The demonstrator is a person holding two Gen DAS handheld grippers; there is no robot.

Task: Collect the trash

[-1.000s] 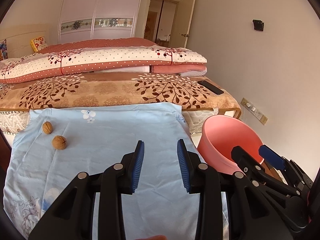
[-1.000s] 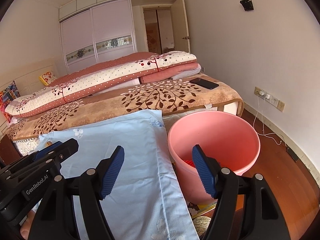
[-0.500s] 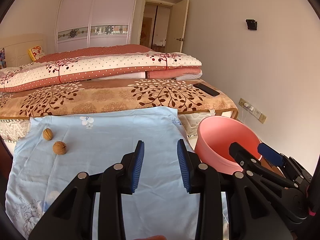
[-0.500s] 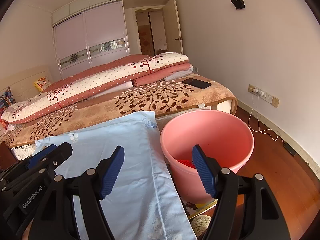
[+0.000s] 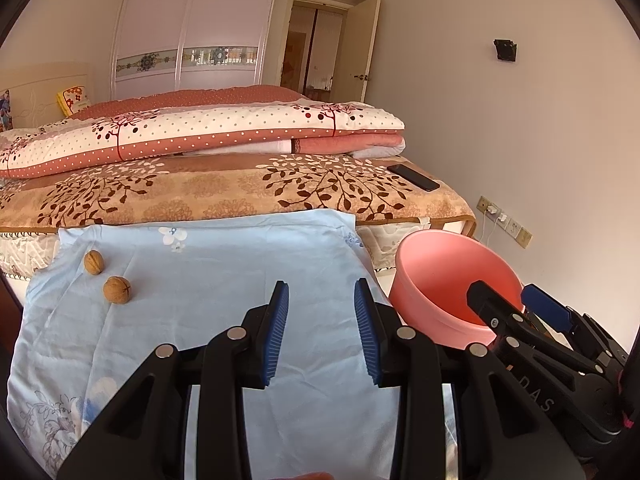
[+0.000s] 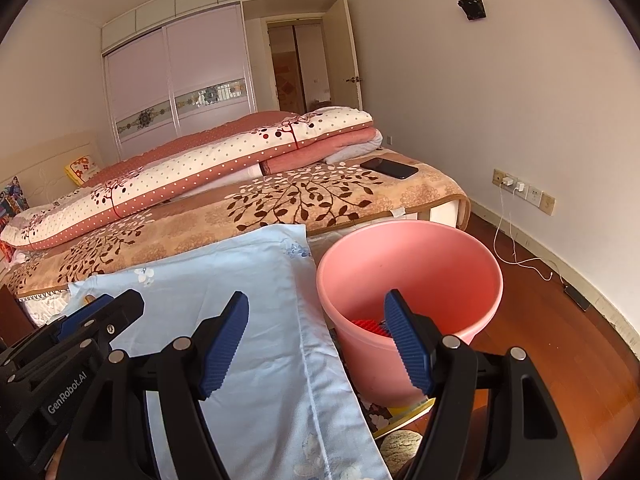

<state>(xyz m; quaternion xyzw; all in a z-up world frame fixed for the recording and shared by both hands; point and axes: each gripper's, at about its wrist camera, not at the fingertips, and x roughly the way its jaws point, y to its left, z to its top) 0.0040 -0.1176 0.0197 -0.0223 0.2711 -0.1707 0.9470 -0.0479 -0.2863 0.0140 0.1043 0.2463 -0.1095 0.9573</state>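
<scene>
**Blue-padded fingers hover empty over bedside cloth**

Blue pads on the left gripper stand partly apart with nothing between them, above a pale blue cloth. The right gripper has its fingers spread wide and empty, one pad over the cloth, the other before the pink bucket. Two walnuts lie near each other on the cloth's far left corner, well apart from the bucket. Beyond them, a phone rests on the bed.

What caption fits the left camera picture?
Open left gripper above blue cloth, two walnuts waiting, pink bucket alongside.
</scene>
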